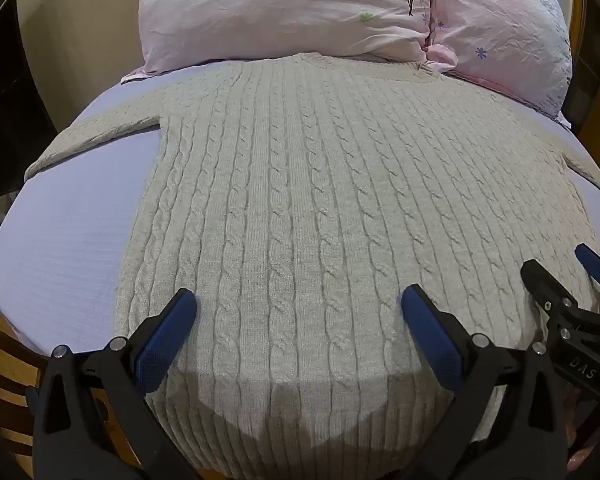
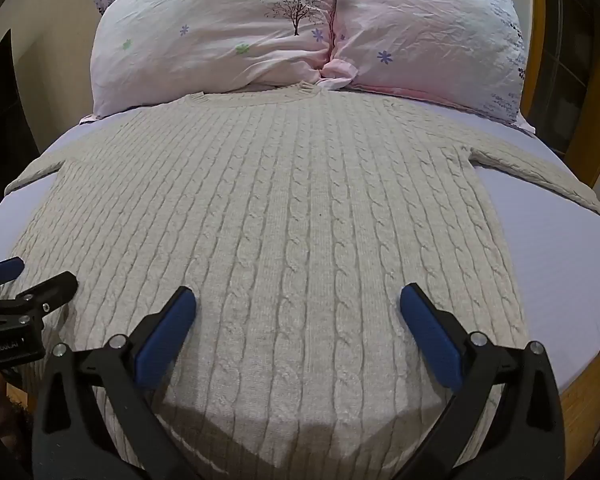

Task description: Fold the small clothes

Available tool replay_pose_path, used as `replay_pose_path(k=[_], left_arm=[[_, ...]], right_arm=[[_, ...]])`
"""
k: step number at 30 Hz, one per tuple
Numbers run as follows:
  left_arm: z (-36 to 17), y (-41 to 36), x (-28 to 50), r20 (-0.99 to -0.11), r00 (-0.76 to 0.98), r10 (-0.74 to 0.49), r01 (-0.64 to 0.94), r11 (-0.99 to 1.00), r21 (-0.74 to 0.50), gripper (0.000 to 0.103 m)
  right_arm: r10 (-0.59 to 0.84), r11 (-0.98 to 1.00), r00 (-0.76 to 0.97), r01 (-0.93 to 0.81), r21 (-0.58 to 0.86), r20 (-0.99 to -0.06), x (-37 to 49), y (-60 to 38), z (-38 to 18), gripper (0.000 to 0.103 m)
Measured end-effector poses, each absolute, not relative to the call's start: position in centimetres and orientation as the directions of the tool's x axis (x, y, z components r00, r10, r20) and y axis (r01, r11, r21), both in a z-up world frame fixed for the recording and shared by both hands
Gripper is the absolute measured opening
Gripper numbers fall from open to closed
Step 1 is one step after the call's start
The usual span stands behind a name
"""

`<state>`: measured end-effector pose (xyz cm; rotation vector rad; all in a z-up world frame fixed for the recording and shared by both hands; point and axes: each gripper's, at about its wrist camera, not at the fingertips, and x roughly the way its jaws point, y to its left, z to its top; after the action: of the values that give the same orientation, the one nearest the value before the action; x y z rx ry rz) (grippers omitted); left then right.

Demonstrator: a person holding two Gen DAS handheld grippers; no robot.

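A cream cable-knit sweater (image 1: 300, 200) lies flat on the bed, collar toward the pillows and both sleeves spread out to the sides. It also shows in the right wrist view (image 2: 284, 216). My left gripper (image 1: 298, 300) is open and empty, hovering over the hem's left half. My right gripper (image 2: 298, 300) is open and empty over the hem's right half. The right gripper (image 1: 572, 272) shows at the right edge of the left wrist view. The left gripper (image 2: 36, 272) shows at the left edge of the right wrist view.
The lavender bedsheet (image 1: 72, 216) shows on both sides of the sweater (image 2: 552, 240). Two pink floral pillows (image 1: 284, 12) (image 2: 420, 28) lie at the head, touching the collar. A wooden bed frame (image 2: 580, 400) edges the mattress.
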<state>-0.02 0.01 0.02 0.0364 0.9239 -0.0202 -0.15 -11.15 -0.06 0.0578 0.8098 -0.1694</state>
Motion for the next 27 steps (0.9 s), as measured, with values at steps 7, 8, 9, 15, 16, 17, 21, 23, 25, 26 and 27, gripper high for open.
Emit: replay_pose_path(k=[7, 8, 9, 15, 16, 17, 21, 23, 25, 26, 27], left_arm=[[0.05, 0.00, 0.02, -0.799, 0.601, 0.000, 0.034, 0.999, 0.026, 0.102], [0.07, 0.00, 0.03, -0.799, 0.601, 0.000, 0.034, 0.999, 0.026, 0.102], [0.08, 0.00, 0.04, -0.799, 0.601, 0.000, 0.034, 0.999, 0.026, 0.102], [0.02, 0.00, 0.00, -0.798, 0.602, 0.000, 0.033, 0.999, 0.025, 0.102], [0.02, 0.00, -0.01, -0.798, 0.602, 0.000, 0.033, 0.999, 0.025, 0.102], [0.02, 0.00, -0.01, -0.798, 0.603, 0.000, 0.033, 0.999, 0.025, 0.102], [0.02, 0.00, -0.02, -0.798, 0.603, 0.000, 0.033, 0.999, 0.025, 0.102], [0.02, 0.00, -0.02, -0.797, 0.603, 0.000, 0.033, 0.999, 0.025, 0.102], [0.02, 0.00, -0.02, -0.797, 0.604, 0.000, 0.033, 0.999, 0.025, 0.102], [0.02, 0.00, -0.02, -0.797, 0.604, 0.000, 0.033, 0.999, 0.026, 0.102], [0.03, 0.00, -0.02, -0.797, 0.604, 0.000, 0.033, 0.999, 0.025, 0.102]], right_arm=[[-0.131, 0.985, 0.677, 0.174, -0.015, -0.724, -0.16, -11.19, -0.01, 0.101], [-0.131, 0.985, 0.677, 0.174, -0.015, -0.724, -0.15, -11.21, 0.00, 0.101], [-0.130, 0.985, 0.679, 0.172, -0.016, -0.723, -0.20, -11.19, 0.00, 0.101], [-0.131, 0.985, 0.680, 0.172, -0.016, -0.722, -0.24, -11.22, 0.03, 0.101], [-0.131, 0.985, 0.680, 0.172, -0.016, -0.722, -0.24, -11.22, 0.03, 0.101], [-0.131, 0.985, 0.680, 0.172, -0.016, -0.722, -0.25, -11.23, 0.04, 0.101], [-0.131, 0.985, 0.681, 0.172, -0.016, -0.721, -0.27, -11.24, 0.06, 0.101], [-0.131, 0.985, 0.681, 0.172, -0.016, -0.721, -0.28, -11.26, 0.06, 0.101], [-0.131, 0.985, 0.681, 0.172, -0.017, -0.720, -0.30, -11.26, 0.08, 0.101], [-0.131, 0.985, 0.681, 0.172, -0.017, -0.720, -0.30, -11.27, 0.08, 0.101], [-0.131, 0.985, 0.682, 0.172, -0.017, -0.720, -0.31, -11.27, 0.08, 0.101]])
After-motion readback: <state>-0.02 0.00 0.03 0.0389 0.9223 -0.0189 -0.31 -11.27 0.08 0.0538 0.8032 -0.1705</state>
